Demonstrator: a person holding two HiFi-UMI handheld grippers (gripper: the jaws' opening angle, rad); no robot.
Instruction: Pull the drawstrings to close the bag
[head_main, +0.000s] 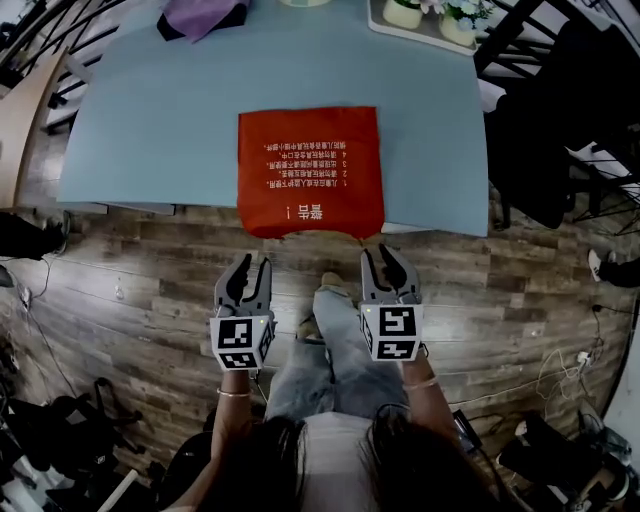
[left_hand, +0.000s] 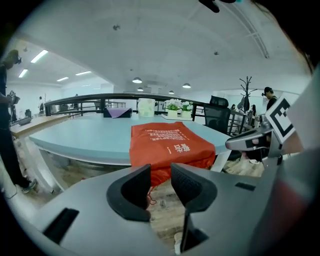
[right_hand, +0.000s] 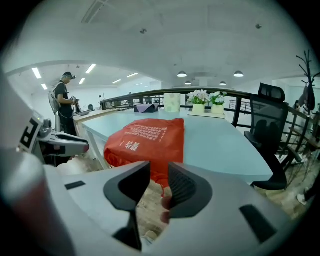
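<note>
A red drawstring bag with white print lies flat on the pale blue table, its mouth end hanging slightly over the near edge. Both grippers are held below that edge, over the wooden floor. My left gripper points at the bag's left corner and my right gripper at its right corner, neither touching it. In the left gripper view the jaws stand apart, with a thin red string dangling beyond the gap. In the right gripper view the jaws are also apart, the bag ahead.
A purple cloth and a tray of potted flowers sit at the table's far side. A black office chair stands to the right. My legs are under the grippers. A person stands far off to the left.
</note>
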